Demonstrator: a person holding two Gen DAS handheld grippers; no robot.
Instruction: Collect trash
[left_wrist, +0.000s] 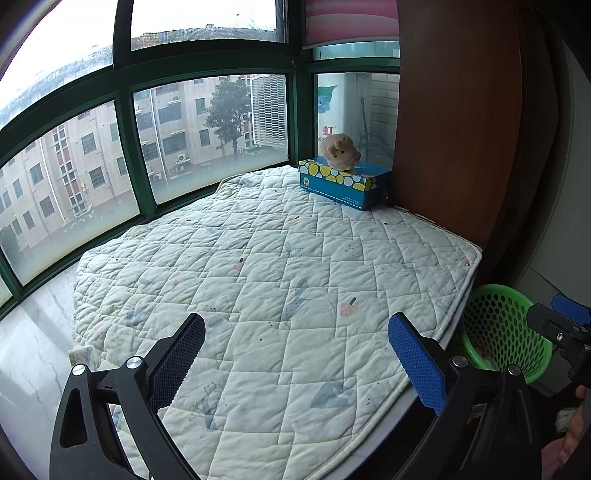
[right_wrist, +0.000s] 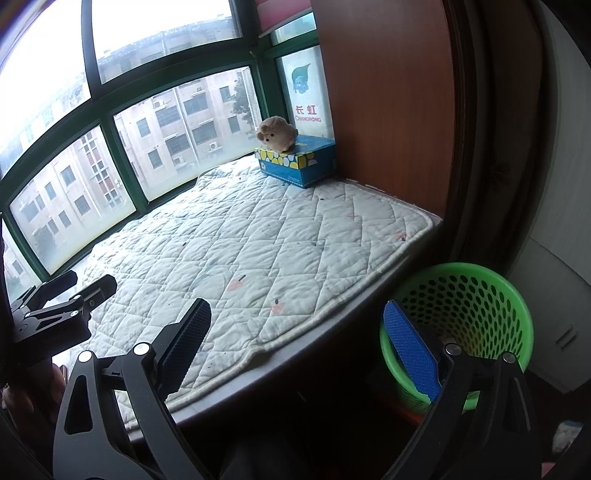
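I hold my left claw (left_wrist: 295, 363) wide and empty over the near edge of the quilt (left_wrist: 258, 266) so it is ready to pinch whatever needs clearing. My right claw (right_wrist: 297, 349) is just as wide and empty, kept over the quilt's near right corner, beside the green bin (right_wrist: 491, 295) on the floor below for a short drop. I see no loose trash on the quilt; the far right corner holds only a tissue box (left_wrist: 347, 182) with a plush (left_wrist: 340, 151) on it.
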